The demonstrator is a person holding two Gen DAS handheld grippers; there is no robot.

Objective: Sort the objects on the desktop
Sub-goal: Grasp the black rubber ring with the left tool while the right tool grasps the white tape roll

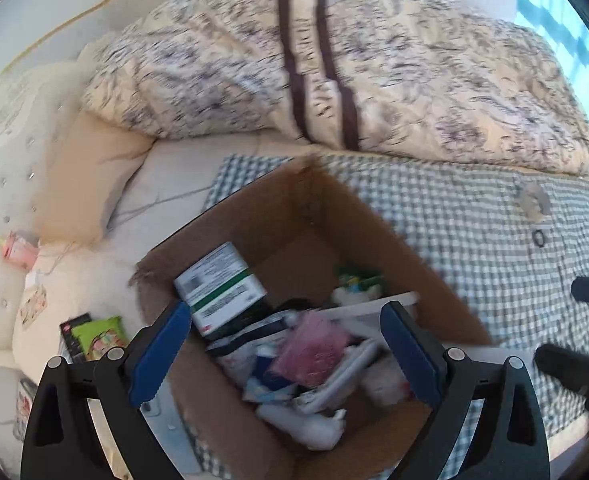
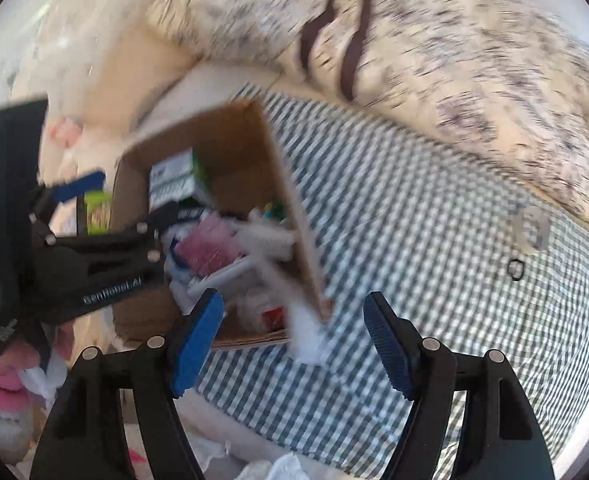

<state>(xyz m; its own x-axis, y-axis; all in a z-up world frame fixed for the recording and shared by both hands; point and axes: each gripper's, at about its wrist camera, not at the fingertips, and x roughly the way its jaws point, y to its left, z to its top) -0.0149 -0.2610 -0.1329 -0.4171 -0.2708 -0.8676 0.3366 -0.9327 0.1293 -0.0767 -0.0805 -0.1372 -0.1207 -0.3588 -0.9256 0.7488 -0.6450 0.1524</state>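
Left tool (image 1: 286, 348) gapes over blurred box (image 1: 314, 208) contents.

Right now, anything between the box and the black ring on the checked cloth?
Nothing: only bare checked cloth between box and ring, clearest in the right wrist view.

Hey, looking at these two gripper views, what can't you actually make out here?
- Cardboard box contents, left wrist view: motion blur and the left gripper hide most items.
- Small black ring on the checked cloth, right wrist view: too small to identify.
- Box, right view: blurred.
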